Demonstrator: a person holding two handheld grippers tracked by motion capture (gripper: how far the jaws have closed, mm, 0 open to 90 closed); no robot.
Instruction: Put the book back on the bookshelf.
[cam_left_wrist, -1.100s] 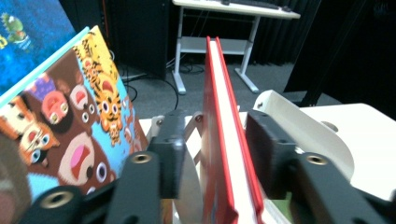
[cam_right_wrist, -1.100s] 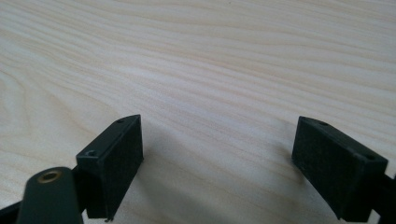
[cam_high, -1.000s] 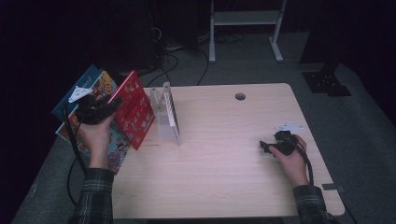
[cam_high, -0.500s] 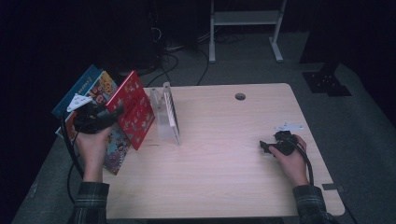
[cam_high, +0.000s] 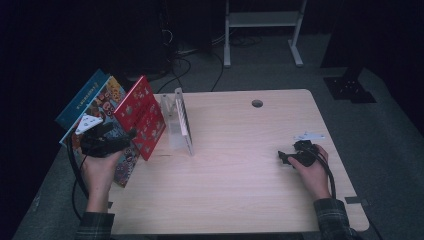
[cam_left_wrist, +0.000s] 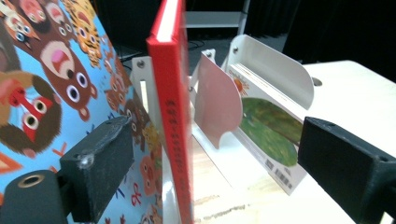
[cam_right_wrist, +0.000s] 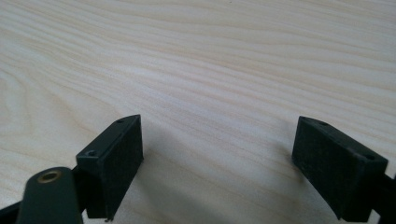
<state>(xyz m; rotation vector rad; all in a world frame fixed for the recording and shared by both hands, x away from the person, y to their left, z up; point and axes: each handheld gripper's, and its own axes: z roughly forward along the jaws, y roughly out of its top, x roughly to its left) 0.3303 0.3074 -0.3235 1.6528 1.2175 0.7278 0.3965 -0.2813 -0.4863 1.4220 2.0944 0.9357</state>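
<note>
A red book (cam_high: 142, 119) (cam_left_wrist: 172, 112) stands on edge at the table's left, between a cartoon-animal book (cam_high: 109, 100) (cam_left_wrist: 42, 84) and a white rack (cam_high: 181, 120) (cam_left_wrist: 275, 70). My left gripper (cam_high: 127, 137) (cam_left_wrist: 219, 140) points at the red book's spine. Its jaws have just been opening and now stand wide on either side of the spine, with the pads off it. One more book with a green picture (cam_left_wrist: 268, 128) leans inside the rack. At the right, my right gripper (cam_high: 284, 156) (cam_right_wrist: 219, 128) rests low over bare wood, open with nothing between its jaws.
A blue book (cam_high: 82, 97) leans behind the animal book past the table's left edge. The wooden table (cam_high: 240, 190) has a small cable hole (cam_high: 257, 103) at the back. A white stand's legs (cam_high: 260, 20) rise beyond the table.
My left hand has drawn back toward the person and its jaws have spread apart around the red book's spine. The red book still stands. The right hand has stayed put.
</note>
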